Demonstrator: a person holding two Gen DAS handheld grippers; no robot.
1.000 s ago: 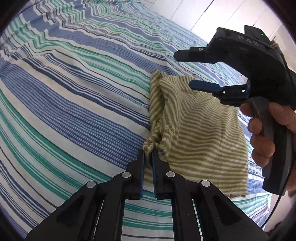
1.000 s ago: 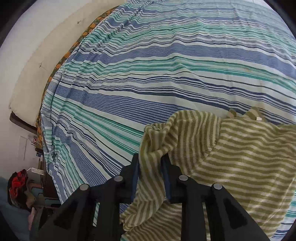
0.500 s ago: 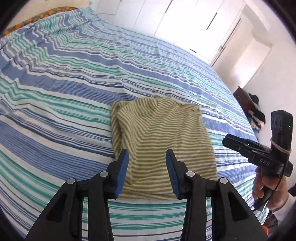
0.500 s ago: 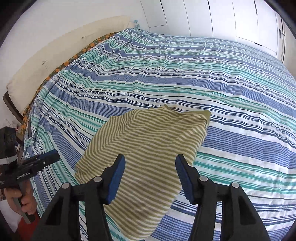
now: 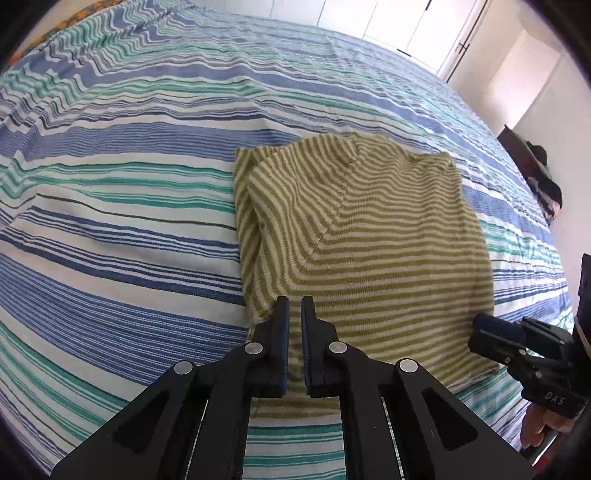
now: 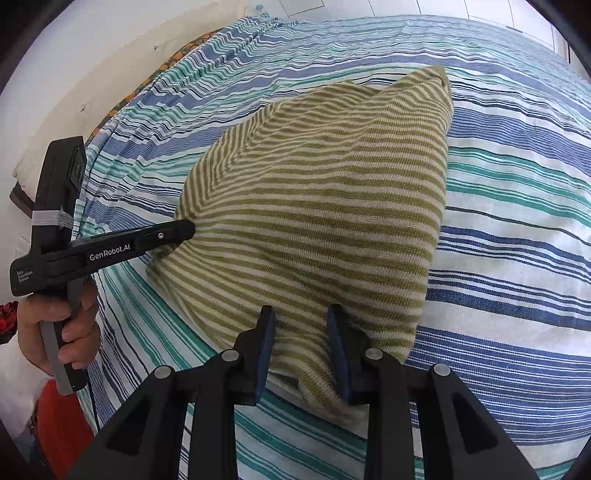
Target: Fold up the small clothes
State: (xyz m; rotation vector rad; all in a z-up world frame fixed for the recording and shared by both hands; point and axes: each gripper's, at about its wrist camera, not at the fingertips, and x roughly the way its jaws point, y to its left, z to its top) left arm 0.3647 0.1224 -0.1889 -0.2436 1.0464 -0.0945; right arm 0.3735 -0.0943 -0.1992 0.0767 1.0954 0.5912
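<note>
1. A small olive-and-cream striped garment (image 5: 365, 236) lies folded on a bed covered by a sheet (image 5: 122, 206) striped blue, teal and white. It sits near the bed's close edge.

2. The left wrist view shows the left gripper (image 5: 291, 310) over the garment's near left corner. Its jaws are closing and almost together. A narrow strip of striped cloth shows in the slit between them, but whether the pads pinch it I cannot tell.

3. That view alone shows white cupboard doors (image 5: 417, 26) beyond the bed and a dark heap of clothing (image 5: 543, 177) at the far right. The right gripper (image 5: 495, 339) enters at the lower right edge, off the garment's corner.

4. The right wrist view shows the right gripper (image 6: 301, 321) with jaws partly apart and closing. The garment's near edge lies between them; the pads do not press it.

5. Only this view shows a hand (image 6: 59, 325) holding the left gripper's handle, its tip at the garment's left edge, and a pale headboard (image 6: 92, 92) behind.
</note>
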